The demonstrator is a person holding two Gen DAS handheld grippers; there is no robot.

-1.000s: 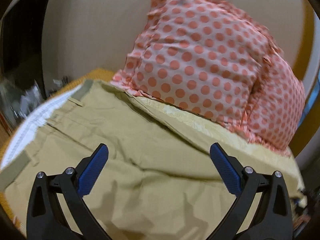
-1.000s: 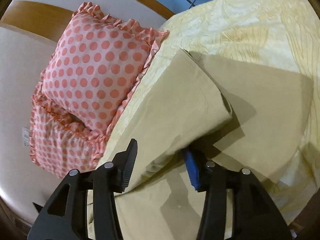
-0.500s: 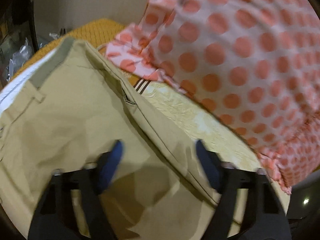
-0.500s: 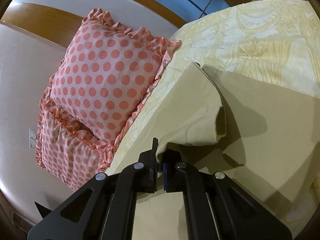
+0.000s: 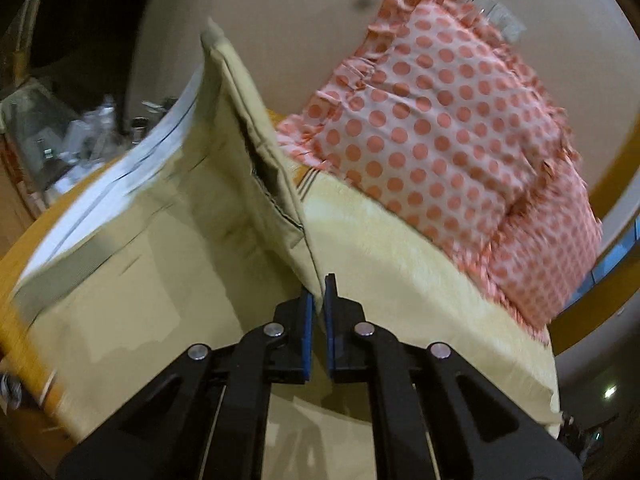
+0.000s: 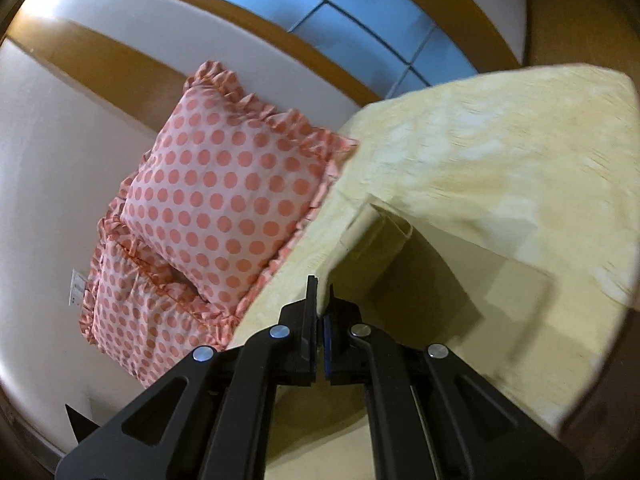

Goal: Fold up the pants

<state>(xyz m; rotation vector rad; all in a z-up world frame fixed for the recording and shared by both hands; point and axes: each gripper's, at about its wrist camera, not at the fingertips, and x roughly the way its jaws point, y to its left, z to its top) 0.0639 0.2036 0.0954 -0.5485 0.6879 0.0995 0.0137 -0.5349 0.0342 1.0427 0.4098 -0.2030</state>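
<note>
Khaki pants [image 5: 160, 264] lie on a bed. My left gripper [image 5: 317, 300] is shut on the side seam of the pants near the waist and lifts that edge, so the waistband corner [image 5: 212, 40] stands up and the white lining [image 5: 132, 176] shows. My right gripper [image 6: 321, 300] is shut on the leg edge of the pants [image 6: 360, 240] and holds it raised; the lifted fabric casts a shadow on the leg lying below.
Two pink polka-dot pillows [image 5: 440, 136] lean on the wall behind the bed; they also show in the right wrist view [image 6: 224, 200]. A pale yellow bedspread [image 6: 500, 168] covers the bed. Clutter [image 5: 80, 136] sits beyond the bed's left edge. A window [image 6: 360, 12] is above.
My left gripper went from open above the pants to shut on their side seam and lifted it. My right gripper closed on the leg edge and raised it higher.
</note>
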